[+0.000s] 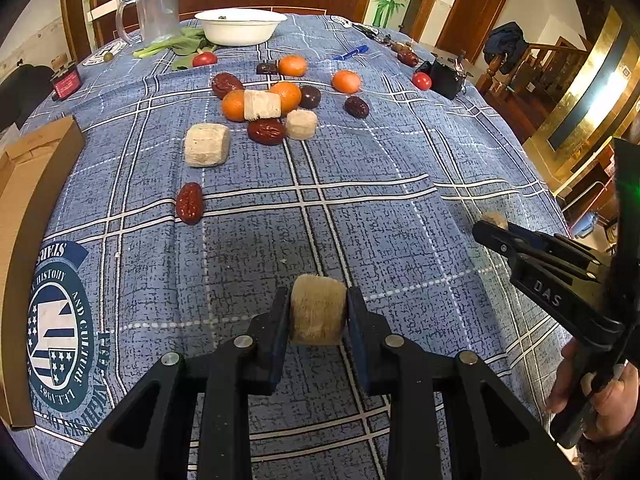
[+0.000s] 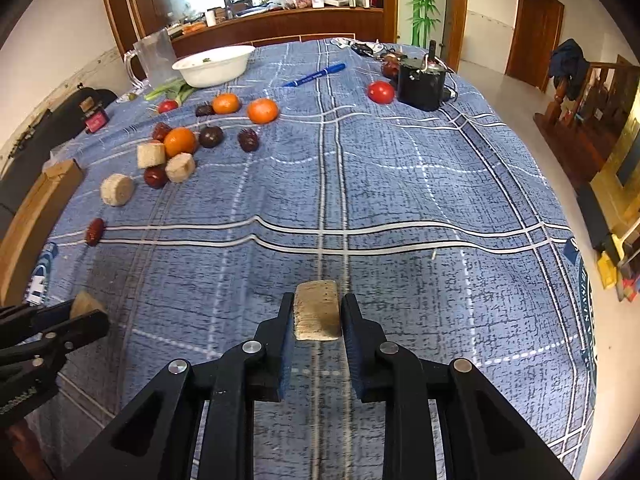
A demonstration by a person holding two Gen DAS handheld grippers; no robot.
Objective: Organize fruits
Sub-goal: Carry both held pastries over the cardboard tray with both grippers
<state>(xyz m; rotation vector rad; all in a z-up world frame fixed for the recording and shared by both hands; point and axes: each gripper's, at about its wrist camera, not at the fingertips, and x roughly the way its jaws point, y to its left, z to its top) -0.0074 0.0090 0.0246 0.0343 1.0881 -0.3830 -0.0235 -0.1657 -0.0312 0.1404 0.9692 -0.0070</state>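
Note:
My left gripper (image 1: 318, 310) is shut on a pale sugarcane piece (image 1: 318, 308) just above the blue checked tablecloth (image 1: 360, 208). My right gripper (image 2: 316, 314) is shut on another pale sugarcane piece (image 2: 318, 312); it also shows at the right of the left wrist view (image 1: 486, 228). Farther back lie several oranges (image 1: 285, 96), several red dates (image 1: 266, 131), one lone date (image 1: 189, 203), and three more sugarcane pieces (image 1: 207, 145). In the right wrist view the same pile (image 2: 180, 142) sits at the far left.
A white bowl (image 1: 240, 26), a clear jug (image 1: 156, 10) and greens (image 1: 176, 46) stand at the back. Small tomatoes (image 1: 421, 80), a blue pen (image 2: 314, 75) and a black device (image 2: 420, 80) lie far right. A cardboard box (image 1: 28, 208) borders the left edge.

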